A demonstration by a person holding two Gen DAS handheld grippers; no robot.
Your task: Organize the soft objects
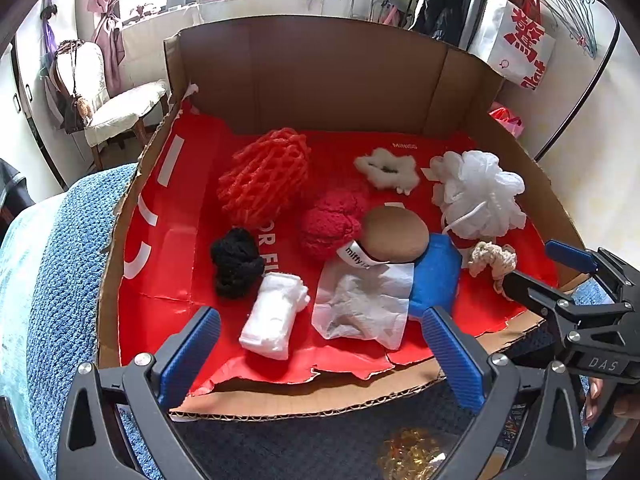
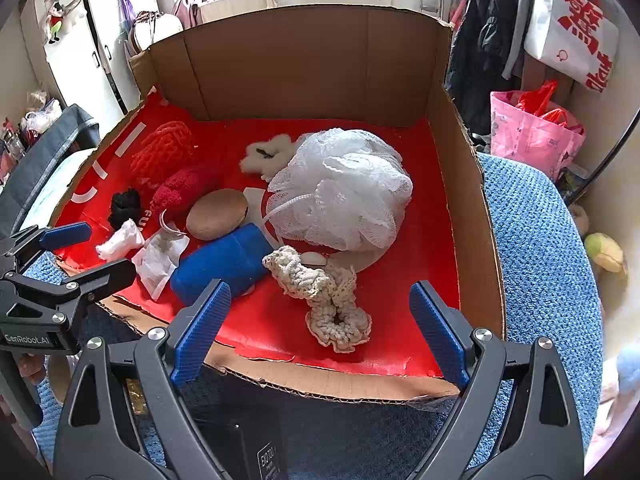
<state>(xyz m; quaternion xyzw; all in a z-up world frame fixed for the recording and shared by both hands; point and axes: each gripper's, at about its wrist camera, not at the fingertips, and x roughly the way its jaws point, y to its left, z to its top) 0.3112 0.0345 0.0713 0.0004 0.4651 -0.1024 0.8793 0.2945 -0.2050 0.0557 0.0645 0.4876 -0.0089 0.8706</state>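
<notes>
A cardboard box (image 1: 320,76) lined in red (image 2: 400,288) holds several soft things. In the left wrist view: an orange foam net (image 1: 264,172), a red knit ball (image 1: 332,220), a black yarn bundle (image 1: 236,262), a folded white cloth (image 1: 274,320), a crumpled tissue (image 1: 360,304), a brown and blue plush (image 1: 400,236), white fluff (image 1: 386,168) and a white mesh bath pouf (image 1: 480,196). A cream crocheted scrunchie (image 2: 324,296) lies nearest my right gripper (image 2: 320,316). My left gripper (image 1: 320,340) hovers over the box's front edge. Both stand open and hold nothing.
The box rests on a blue knitted cover (image 2: 540,248). A gold crinkly item (image 1: 408,456) lies below the left gripper. A pink bag (image 2: 532,132) and a white bag with red print (image 2: 576,20) stand to the right. A chair (image 1: 116,100) is back left.
</notes>
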